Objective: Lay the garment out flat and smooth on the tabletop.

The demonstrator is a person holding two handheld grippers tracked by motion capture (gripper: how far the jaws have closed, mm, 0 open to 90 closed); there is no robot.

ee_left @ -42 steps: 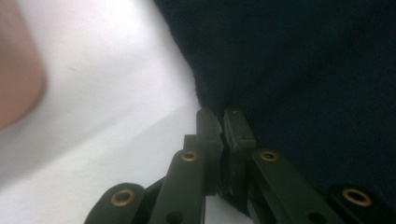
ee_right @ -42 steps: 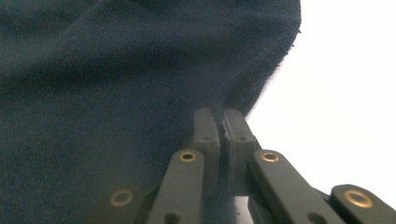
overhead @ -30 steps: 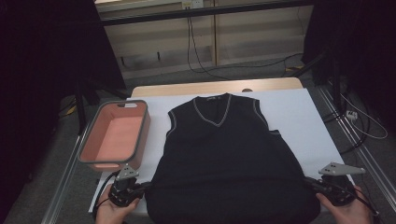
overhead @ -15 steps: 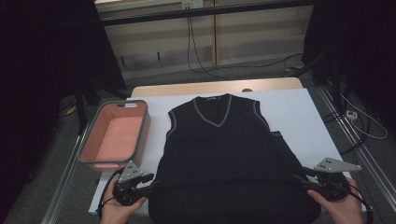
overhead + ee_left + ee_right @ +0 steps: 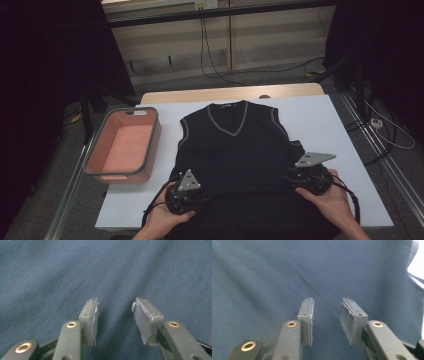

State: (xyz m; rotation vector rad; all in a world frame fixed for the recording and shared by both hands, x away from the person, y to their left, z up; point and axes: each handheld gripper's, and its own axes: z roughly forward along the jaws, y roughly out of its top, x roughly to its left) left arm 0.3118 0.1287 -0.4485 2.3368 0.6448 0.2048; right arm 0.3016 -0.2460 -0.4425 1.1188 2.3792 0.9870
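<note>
Moved inward over black sweater vest (image 5: 240, 165) from hem corners, left gripper (image 5: 114, 315) and right gripper (image 5: 327, 312) released, jaws lately reopened, nothing between; regrasp likely next.

Dark V-neck vest (image 5: 240, 155) flat on table

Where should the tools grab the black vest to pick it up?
Probably at the two shoulders, either side of the V-neck, coming in from the table's far end. The vest lies flat, front up, and its grey-trimmed shoulder edges give thin cloth to pinch.
</note>
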